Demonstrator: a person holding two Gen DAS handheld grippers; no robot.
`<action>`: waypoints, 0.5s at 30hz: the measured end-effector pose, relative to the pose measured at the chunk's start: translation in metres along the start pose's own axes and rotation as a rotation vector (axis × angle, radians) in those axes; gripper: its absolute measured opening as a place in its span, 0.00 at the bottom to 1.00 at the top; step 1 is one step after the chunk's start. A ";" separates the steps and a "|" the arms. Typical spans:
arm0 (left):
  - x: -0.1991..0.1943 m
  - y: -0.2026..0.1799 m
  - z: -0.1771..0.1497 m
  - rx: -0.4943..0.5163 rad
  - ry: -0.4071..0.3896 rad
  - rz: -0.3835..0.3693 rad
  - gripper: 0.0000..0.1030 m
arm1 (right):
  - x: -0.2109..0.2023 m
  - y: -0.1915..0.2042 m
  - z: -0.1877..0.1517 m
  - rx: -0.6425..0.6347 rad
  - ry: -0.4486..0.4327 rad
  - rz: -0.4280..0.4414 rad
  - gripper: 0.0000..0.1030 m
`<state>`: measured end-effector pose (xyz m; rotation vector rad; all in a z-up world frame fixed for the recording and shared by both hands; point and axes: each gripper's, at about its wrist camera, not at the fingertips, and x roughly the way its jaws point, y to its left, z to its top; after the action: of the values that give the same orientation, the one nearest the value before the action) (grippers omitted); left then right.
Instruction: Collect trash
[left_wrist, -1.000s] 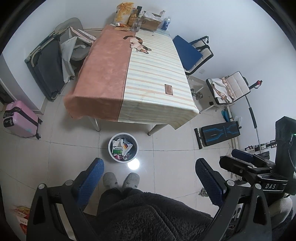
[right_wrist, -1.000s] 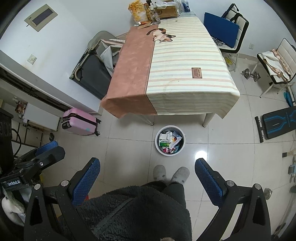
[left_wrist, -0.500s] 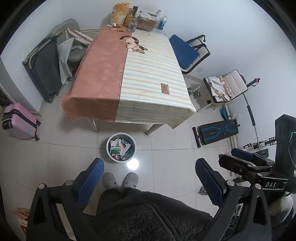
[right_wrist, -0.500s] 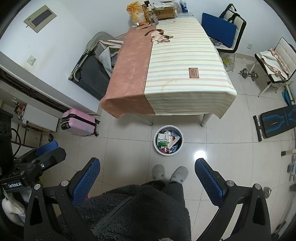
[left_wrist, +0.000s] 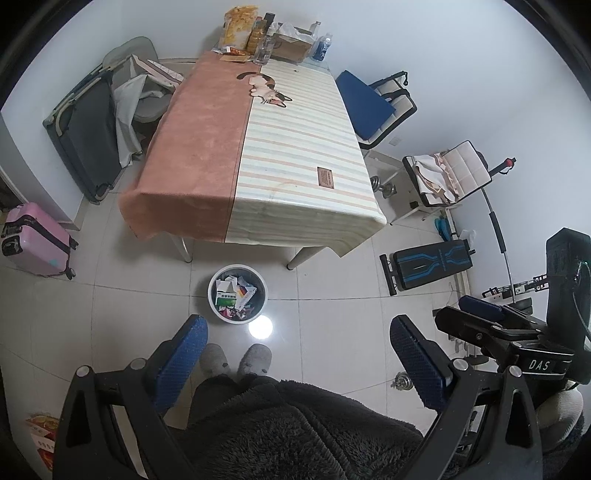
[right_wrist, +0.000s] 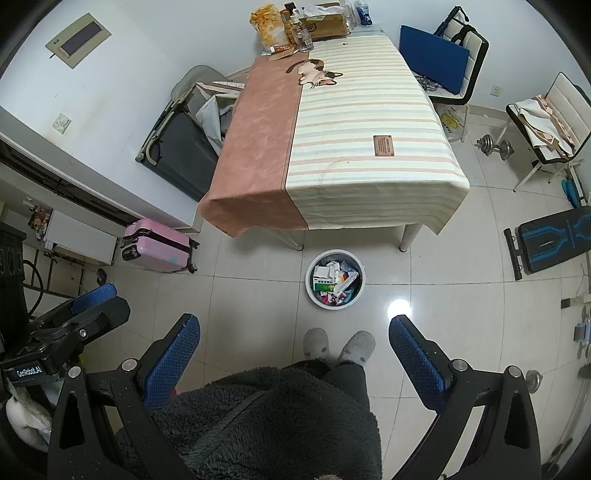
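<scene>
A white round bin (left_wrist: 212, 300) (right_wrist: 309, 290) full of crumpled paper and small boxes stands on the tiled floor by the table's near edge, just ahead of a person's grey slippers (left_wrist: 255, 357). My left gripper (left_wrist: 295, 339) is open and empty, held high above the floor. In the right wrist view my right gripper (right_wrist: 295, 338) is open and empty too, held equally high. Each view also catches the other gripper at its side: the right gripper (left_wrist: 491, 317) and the left gripper (right_wrist: 92, 306). A dark fleece garment fills the lower middle of both views.
A table (left_wrist: 258, 155) with a pink and striped cloth holds snack bags, bottles and a box (left_wrist: 288, 42) at its far end. A pink suitcase (left_wrist: 33, 240), a folded cot (left_wrist: 88, 136), chairs (left_wrist: 376, 99), dumbbells (right_wrist: 495, 146) and a blue bench (left_wrist: 432, 264) ring the floor.
Both views have drifted slightly, so the table and bin sit a little differently in frame. The jaws of both grippers stay as wide as before.
</scene>
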<state>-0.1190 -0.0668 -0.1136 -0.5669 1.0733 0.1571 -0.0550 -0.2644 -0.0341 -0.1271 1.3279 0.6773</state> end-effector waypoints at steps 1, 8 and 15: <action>0.000 -0.001 0.000 0.000 0.000 0.000 0.98 | 0.000 0.000 0.000 0.000 0.000 0.000 1.00; 0.000 0.001 0.000 0.003 0.001 0.000 0.98 | 0.000 0.001 0.000 0.001 0.000 0.000 1.00; 0.000 0.000 -0.003 0.005 0.005 -0.003 0.98 | -0.001 -0.001 -0.001 0.002 0.001 -0.001 1.00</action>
<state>-0.1211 -0.0684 -0.1147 -0.5650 1.0776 0.1503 -0.0555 -0.2659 -0.0334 -0.1262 1.3291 0.6753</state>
